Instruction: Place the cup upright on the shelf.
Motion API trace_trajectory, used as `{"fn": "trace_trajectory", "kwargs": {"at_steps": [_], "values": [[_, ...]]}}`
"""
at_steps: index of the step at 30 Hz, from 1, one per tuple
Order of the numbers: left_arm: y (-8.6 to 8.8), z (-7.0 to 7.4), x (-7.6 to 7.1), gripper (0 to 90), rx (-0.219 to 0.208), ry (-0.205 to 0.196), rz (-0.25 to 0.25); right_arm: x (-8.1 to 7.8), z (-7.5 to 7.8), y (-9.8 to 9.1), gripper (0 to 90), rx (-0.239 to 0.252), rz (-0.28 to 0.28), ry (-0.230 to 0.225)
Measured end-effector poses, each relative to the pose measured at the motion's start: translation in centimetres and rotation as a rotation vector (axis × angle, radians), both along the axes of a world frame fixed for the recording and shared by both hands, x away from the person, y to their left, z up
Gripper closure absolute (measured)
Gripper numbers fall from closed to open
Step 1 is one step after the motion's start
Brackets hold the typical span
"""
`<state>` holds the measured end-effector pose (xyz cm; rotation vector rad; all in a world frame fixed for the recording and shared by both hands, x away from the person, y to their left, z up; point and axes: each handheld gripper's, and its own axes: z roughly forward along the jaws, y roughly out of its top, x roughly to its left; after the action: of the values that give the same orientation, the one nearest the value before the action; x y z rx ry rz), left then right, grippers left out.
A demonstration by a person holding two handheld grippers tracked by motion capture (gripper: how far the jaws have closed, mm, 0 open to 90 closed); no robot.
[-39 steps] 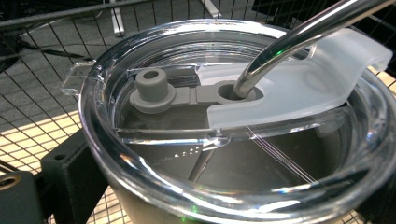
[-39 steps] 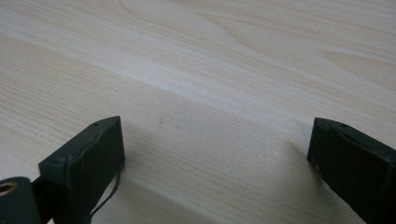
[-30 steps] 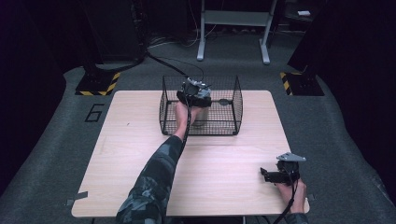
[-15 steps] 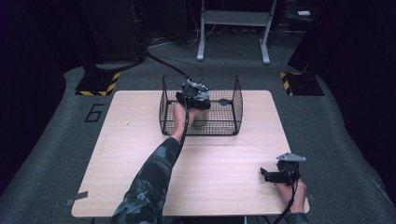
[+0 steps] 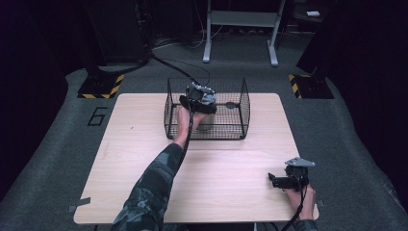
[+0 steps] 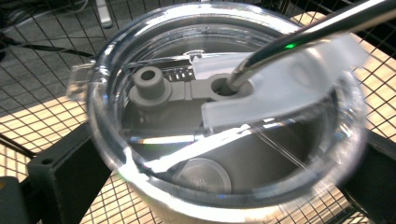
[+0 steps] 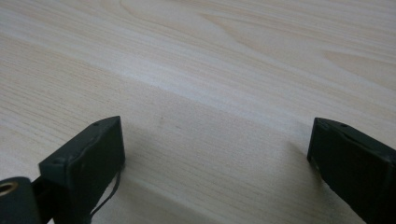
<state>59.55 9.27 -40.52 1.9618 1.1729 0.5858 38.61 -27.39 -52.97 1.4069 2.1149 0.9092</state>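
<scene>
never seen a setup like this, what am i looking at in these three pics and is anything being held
A person sits at a wooden table with a hand-held two-jaw tool in each hand. The high view looks down from above; the other two pictures come from cameras riding on the tools. The left tool reaches into a wire basket at the table's far side. Its own camera shows a tumbler with a clear lid and a metal straw between its jaws, seemingly gripped. The right tool rests near the table's front corner, jaws open over bare wood, holding nothing.
</scene>
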Motion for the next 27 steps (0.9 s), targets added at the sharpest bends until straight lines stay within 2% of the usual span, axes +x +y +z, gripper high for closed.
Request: {"fn": "trace_trajectory", "kwargs": {"at_steps": [9,18,23,27], "values": [[1.0,1.0,-1.6,0.1,0.021,0.025,-0.033,0.0,0.0,0.0,3.5,-0.002,0.002,-0.001],[3.0,3.5,-5.4,0.1,0.006,-0.015,-0.085,0.0,0.0,0.0,3.6,0.001,0.0,0.001],[4.3,4.4,-7.5,0.1,0.014,-0.03,-0.117,0.0,0.0,0.0,3.5,0.002,-0.003,0.002],[5.5,4.7,-9.1,0.1,0.003,-0.035,-0.131,0.0,0.0,0.0,3.5,0.002,-0.002,0.002]]}}
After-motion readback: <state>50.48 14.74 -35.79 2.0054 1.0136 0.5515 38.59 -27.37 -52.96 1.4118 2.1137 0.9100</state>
